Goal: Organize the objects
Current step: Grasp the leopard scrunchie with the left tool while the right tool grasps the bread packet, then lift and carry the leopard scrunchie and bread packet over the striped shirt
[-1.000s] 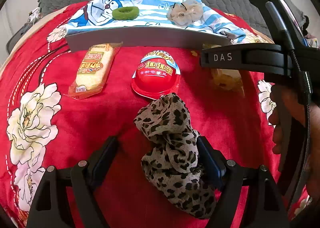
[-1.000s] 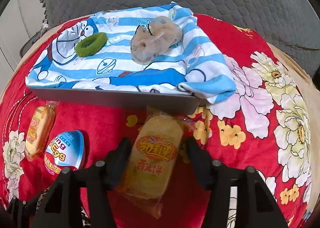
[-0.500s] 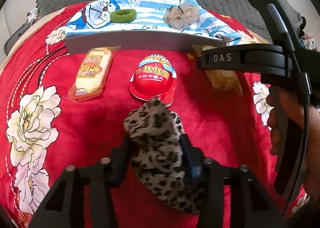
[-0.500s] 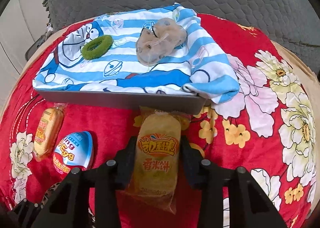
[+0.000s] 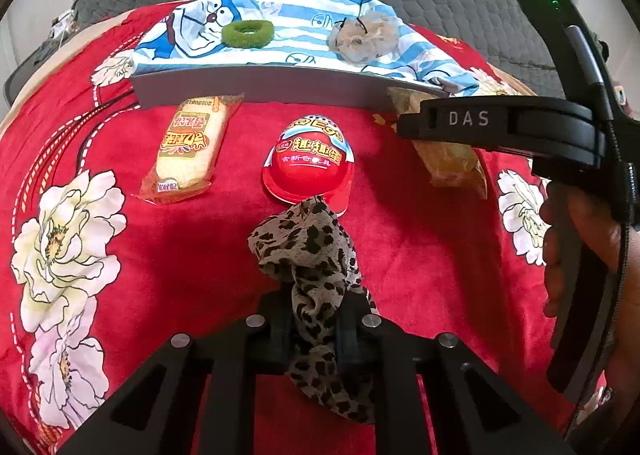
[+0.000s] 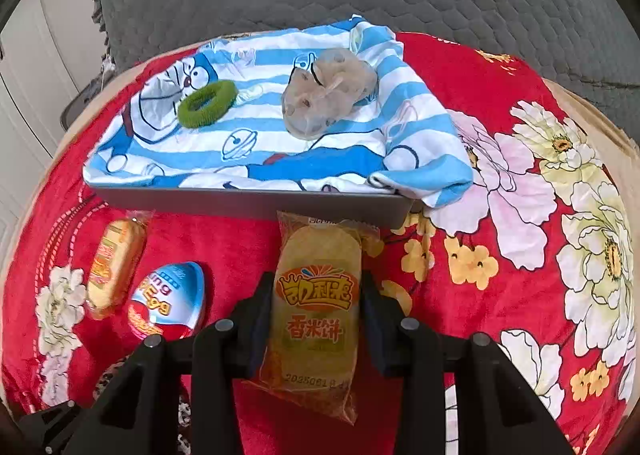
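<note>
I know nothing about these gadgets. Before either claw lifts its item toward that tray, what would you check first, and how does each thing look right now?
1. Left gripper clamped on the leopard-print scrunchie: ok, the fabric is pinched between the fingers.
2. Right gripper around the rice cracker packet: ok, the fingers press both sides.
3. Firmness of that packet grip: cannot tell.
4. Free space on the striped cloth over the grey tray: ok, bare cloth shows between the green hair tie and the beige scrunchie.
5. Scrunchie clear of the toy egg: cannot tell, its tip overlaps the egg's rim in the left wrist view.
</note>
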{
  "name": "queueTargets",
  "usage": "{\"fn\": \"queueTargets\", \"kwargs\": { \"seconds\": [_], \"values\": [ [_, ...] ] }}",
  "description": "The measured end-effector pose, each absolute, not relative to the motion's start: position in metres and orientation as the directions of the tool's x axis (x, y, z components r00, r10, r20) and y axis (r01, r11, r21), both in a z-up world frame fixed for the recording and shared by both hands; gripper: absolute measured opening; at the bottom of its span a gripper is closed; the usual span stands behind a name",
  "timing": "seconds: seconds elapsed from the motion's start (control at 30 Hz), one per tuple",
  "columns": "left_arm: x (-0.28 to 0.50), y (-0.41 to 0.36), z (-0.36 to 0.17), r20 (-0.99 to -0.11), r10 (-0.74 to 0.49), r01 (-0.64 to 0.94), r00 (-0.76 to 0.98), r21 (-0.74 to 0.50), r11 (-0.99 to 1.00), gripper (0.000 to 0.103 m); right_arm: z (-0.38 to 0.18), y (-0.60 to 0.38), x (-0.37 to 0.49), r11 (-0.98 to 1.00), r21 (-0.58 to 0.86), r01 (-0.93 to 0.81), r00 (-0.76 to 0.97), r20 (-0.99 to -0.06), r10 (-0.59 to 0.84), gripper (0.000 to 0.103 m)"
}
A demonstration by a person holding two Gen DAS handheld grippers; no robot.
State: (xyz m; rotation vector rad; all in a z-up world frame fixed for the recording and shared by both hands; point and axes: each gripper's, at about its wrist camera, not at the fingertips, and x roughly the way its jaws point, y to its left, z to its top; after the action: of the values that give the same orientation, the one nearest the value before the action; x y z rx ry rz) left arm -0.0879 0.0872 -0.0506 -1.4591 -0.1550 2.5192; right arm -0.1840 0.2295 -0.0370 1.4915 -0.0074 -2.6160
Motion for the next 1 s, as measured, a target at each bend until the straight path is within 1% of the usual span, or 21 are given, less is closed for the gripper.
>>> {"fn": "queueTargets", "kwargs": {
  "seconds": [0.23, 0.53, 0.83, 1.0],
  "values": [
    [-0.084, 0.086, -0.044, -0.844, 0.249, -0.142, -0.476, -0.206, -0.968, 0.012, -0.031, 0.235, -0.174, -0.991, 0.089, 0.099, -0.499, -0.857, -0.127, 0.041],
    [-0.072, 0.083, -0.027, -0.843, 0.216, -0.134, -0.492, -0.172, -0.976, 0.011, -0.012, 0.235, -0.145, -0.987, 0.107, 0.12, -0.514, -0.844, -0.154, 0.041],
    [-0.059, 0.075, 0.001, -0.828, 0.198, -0.123, -0.525, -0.157, -0.98, 0.011, 0.016, 0.228, -0.11, -0.979, 0.128, 0.157, -0.549, -0.813, -0.194, 0.041],
    [-0.051, 0.071, 0.02, -0.81, 0.197, -0.121, -0.553, -0.155, -0.98, 0.011, 0.031, 0.223, -0.09, -0.977, 0.114, 0.18, -0.571, -0.797, -0.198, 0.041]
  ]
}}
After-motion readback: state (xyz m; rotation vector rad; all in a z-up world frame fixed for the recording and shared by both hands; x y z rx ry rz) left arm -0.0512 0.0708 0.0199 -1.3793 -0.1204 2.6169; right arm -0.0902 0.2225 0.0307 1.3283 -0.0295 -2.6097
